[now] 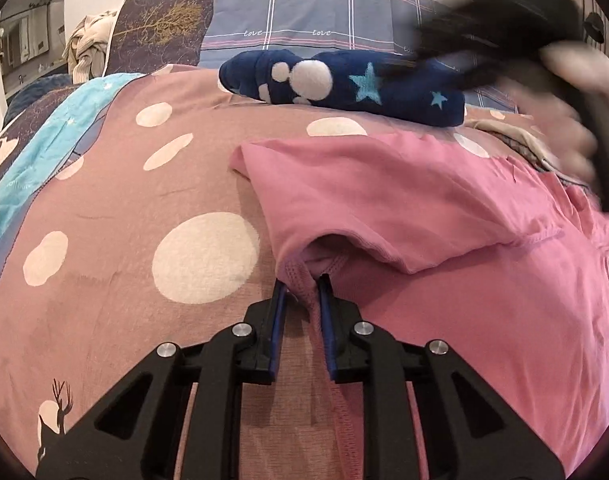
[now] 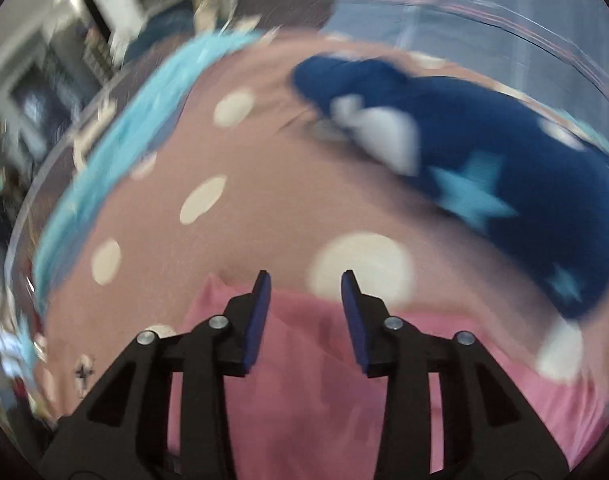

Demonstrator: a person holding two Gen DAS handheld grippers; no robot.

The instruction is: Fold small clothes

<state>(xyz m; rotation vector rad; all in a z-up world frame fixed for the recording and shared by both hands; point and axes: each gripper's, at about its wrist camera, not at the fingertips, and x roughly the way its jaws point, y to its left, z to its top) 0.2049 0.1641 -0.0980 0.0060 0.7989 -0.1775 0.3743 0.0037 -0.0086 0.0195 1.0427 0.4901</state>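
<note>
A dusty-pink bedspread with large cream dots [image 1: 116,200] covers the bed and carries everything here. Along its left edge runs a turquoise-and-purple printed border [image 1: 28,160]; beyond that, a heap of beige cloth [image 1: 86,50] sits at the far left corner against a dark pillow printed with a golden tree [image 1: 160,32]. Next to it, along the far edge, lies a grey-blue checked pillow with pink lines [image 1: 312,12].

The left gripper [image 1: 302,282] has its blue-padded fingers drawn narrow, pinching the stitched hem of the pink cotton child's garment [image 1: 384,192], which spreads from the middle of the bedspread to its right edge, one flap folded over itself.

Behind it, near the far edge, lies a folded navy fleece garment with white circles and light-blue stars [image 1: 344,80].

At the right edge of the left wrist view, a blurred hand [image 1: 572,128] grips a dark handle. In the heavily blurred right wrist view, the right gripper [image 2: 306,278] hangs with fingers moderately apart and nothing between them, above the far edge of the pink garment [image 2: 304,360], the navy garment [image 2: 484,152] lying to its upper right.
</note>
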